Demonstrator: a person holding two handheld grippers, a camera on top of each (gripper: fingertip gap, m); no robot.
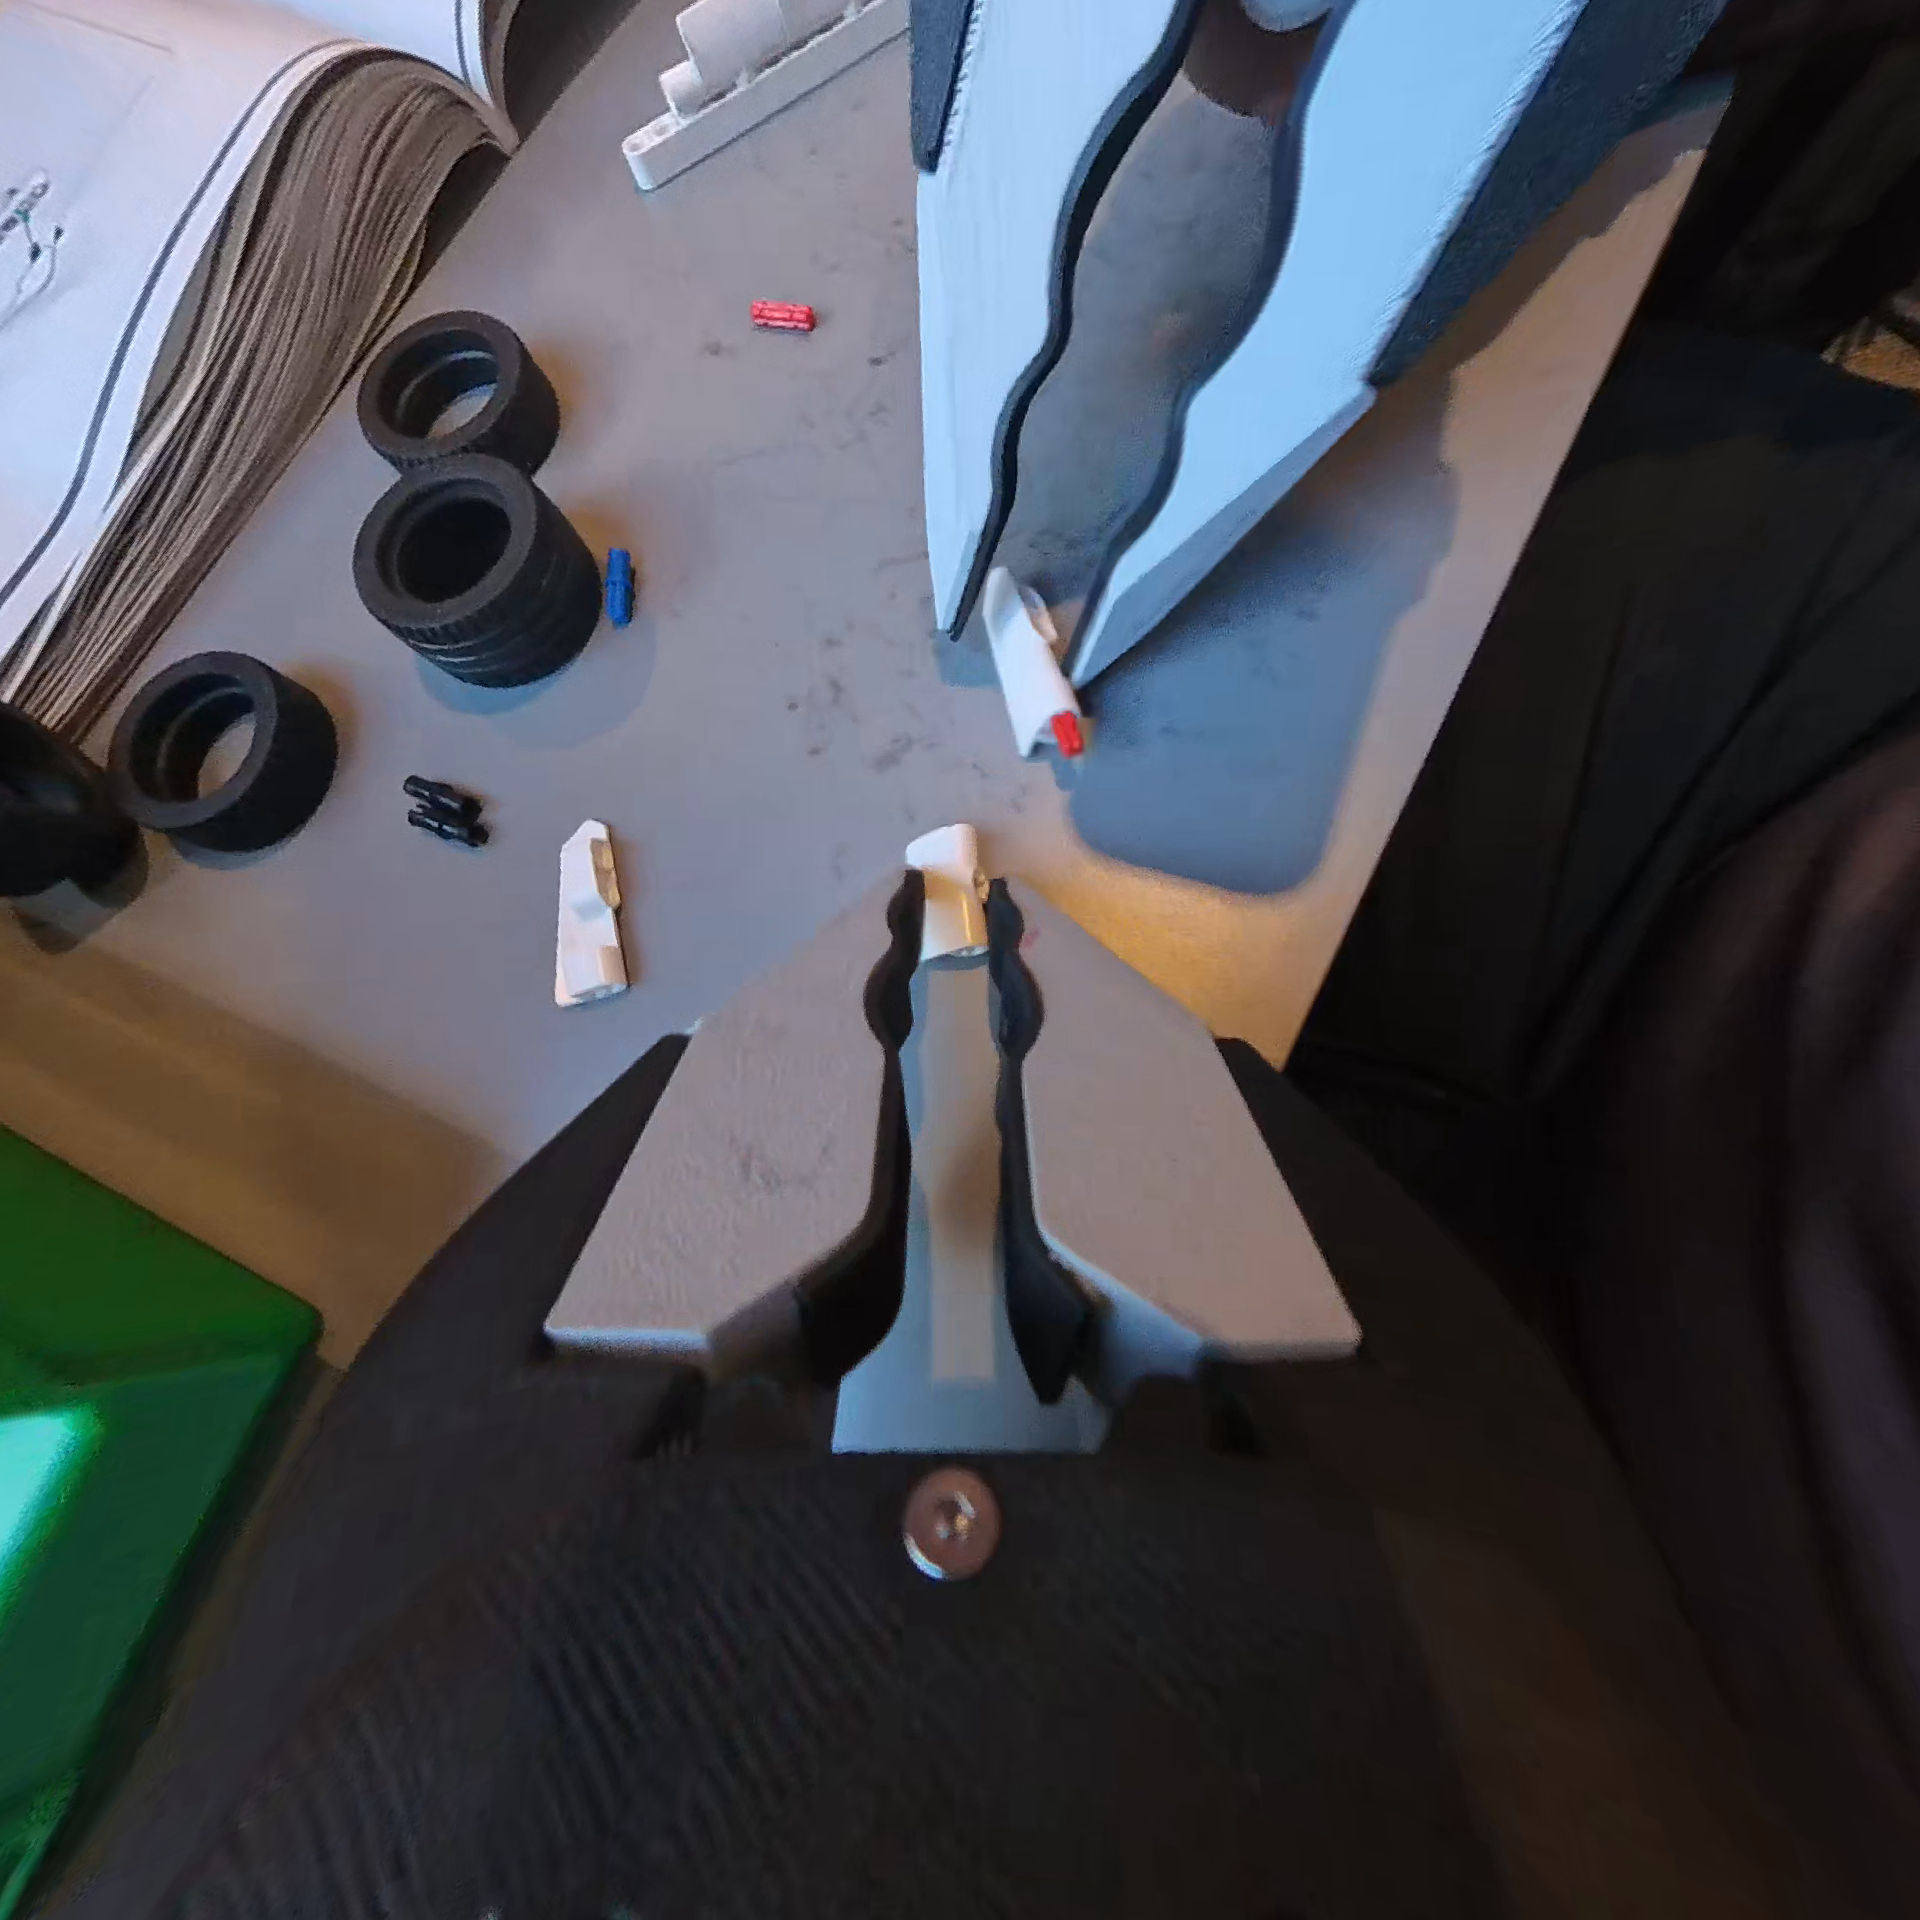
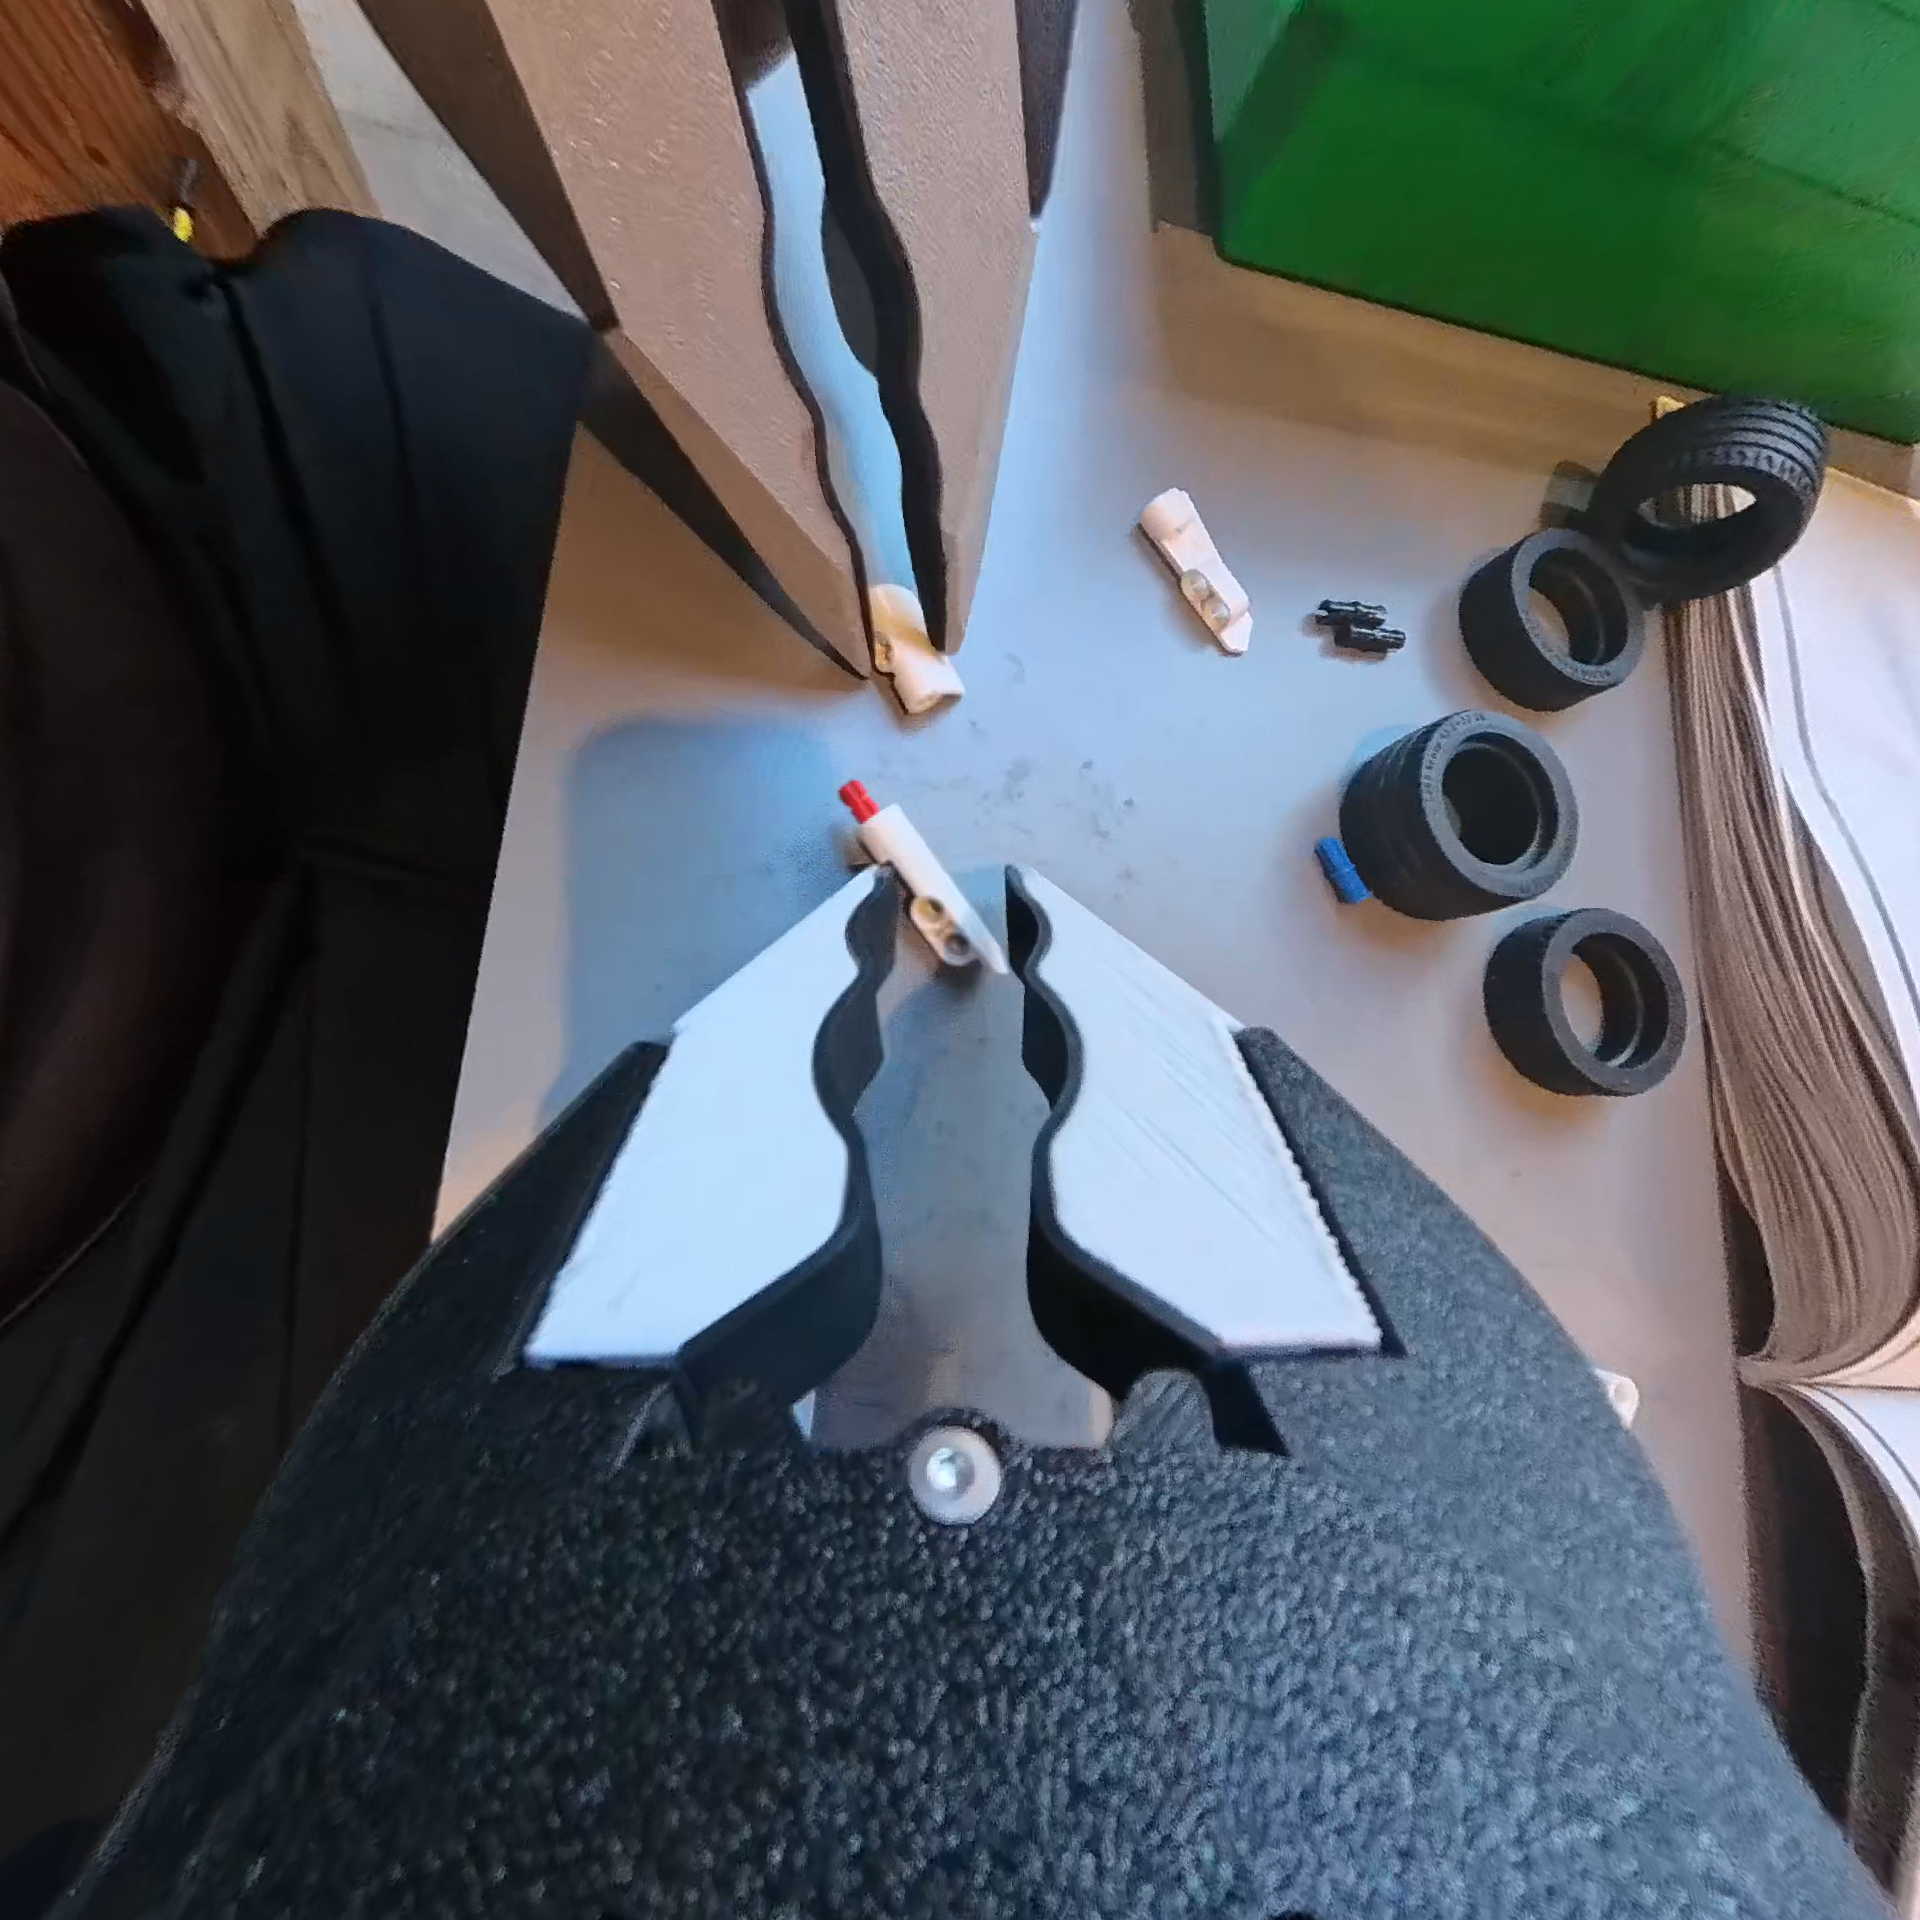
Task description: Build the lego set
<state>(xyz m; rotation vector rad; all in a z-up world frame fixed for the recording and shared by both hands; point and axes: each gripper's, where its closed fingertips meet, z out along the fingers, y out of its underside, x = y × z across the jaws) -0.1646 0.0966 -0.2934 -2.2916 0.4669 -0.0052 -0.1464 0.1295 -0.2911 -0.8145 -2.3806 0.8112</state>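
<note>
Black ribbed tyres (image 2: 1460, 816), blue pin (image 2: 1332, 864) right of right fingers (image 2: 1127, 1049); red pin (image 2: 855, 796) w/ white piece (image 2: 925, 878) at tips; green box (image 2: 1558, 156) beyond.

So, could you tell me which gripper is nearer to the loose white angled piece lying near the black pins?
Left. The left gripper, shut on a small white piece, sits just beside the loose white angled piece. The right gripper, around the white piece with the red pin, is farther off.
</note>
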